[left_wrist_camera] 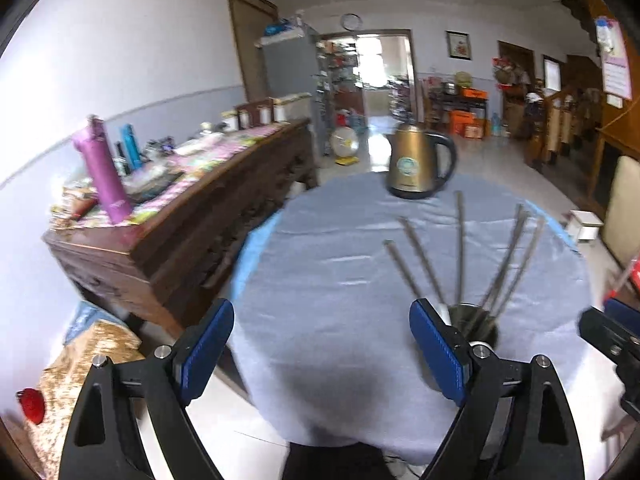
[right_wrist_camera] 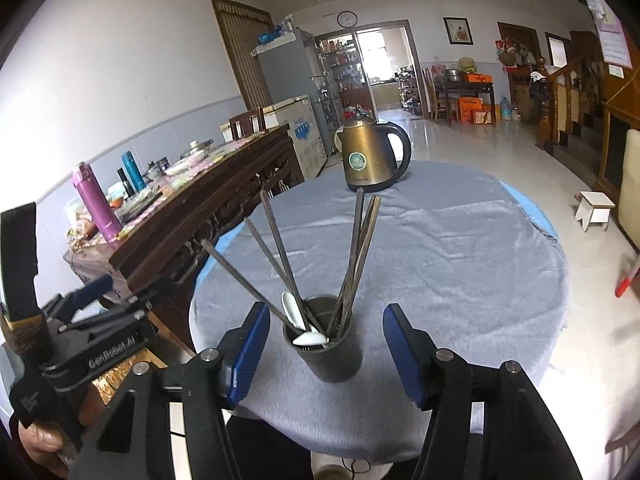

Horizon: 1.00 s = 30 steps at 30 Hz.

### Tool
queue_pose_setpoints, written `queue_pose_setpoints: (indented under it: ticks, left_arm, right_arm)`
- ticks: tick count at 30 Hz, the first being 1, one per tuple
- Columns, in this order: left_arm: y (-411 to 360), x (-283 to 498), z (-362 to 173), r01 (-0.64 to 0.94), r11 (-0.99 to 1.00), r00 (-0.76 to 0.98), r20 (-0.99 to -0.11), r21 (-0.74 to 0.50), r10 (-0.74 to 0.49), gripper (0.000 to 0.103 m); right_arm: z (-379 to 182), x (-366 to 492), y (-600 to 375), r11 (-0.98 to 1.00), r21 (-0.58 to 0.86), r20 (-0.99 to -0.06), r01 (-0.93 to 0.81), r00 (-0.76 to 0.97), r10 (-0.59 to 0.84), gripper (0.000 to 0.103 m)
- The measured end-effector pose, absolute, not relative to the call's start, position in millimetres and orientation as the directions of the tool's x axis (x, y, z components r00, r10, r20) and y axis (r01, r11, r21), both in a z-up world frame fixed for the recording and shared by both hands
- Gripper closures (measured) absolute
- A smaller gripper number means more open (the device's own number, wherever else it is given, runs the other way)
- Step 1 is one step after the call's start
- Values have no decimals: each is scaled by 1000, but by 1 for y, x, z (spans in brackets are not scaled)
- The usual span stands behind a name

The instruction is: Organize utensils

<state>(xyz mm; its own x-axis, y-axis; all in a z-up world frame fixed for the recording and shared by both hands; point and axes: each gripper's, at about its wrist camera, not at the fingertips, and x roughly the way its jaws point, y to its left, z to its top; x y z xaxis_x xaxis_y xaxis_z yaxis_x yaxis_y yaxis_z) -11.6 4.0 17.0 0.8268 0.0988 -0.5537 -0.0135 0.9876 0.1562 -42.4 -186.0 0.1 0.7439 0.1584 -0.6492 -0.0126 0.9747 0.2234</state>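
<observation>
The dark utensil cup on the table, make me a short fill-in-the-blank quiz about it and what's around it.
1. The white ceramic spoons lie inside the dark cylindrical utensil cup, beside long metal ____.
2. The cup stands on a round table covered with a ____ cloth.
3. Beyond the cup stands a bronze-coloured electric ____ with a black handle.
4. The right tongs are ____, one pad either side of the cup.

Missing words: chopsticks; grey; kettle; open

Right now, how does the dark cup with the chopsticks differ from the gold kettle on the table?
The cup is dark, open-topped and stuffed with chopsticks and white spoons; the kettle is shiny gold with its lid on. The cup has no handle, while the kettle has a black one. The cup stands near, between the right gripper's open jaws; the kettle sits at the far edge. Both stand upright on the grey tablecloth.
</observation>
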Motion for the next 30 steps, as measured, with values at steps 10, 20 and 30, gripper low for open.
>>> queue_pose_setpoints:
  ticks: [10,20,30]
  left_arm:
    - [14,-18,20,-8,992,808,-583,129,83,13]
    - [0,-23,16,46,991,807,-590,128,39,13]
    - [-2,-27,11,76,990,796,-606,115,9,13]
  right_arm:
    - [-1,-54,-177,980,199,-686,17,716,127,38]
    - [-7,-55,-182,979,163,-707,123,707,29,37]
    - [-11,-55,-171,985,136,-714,108,700,22,37]
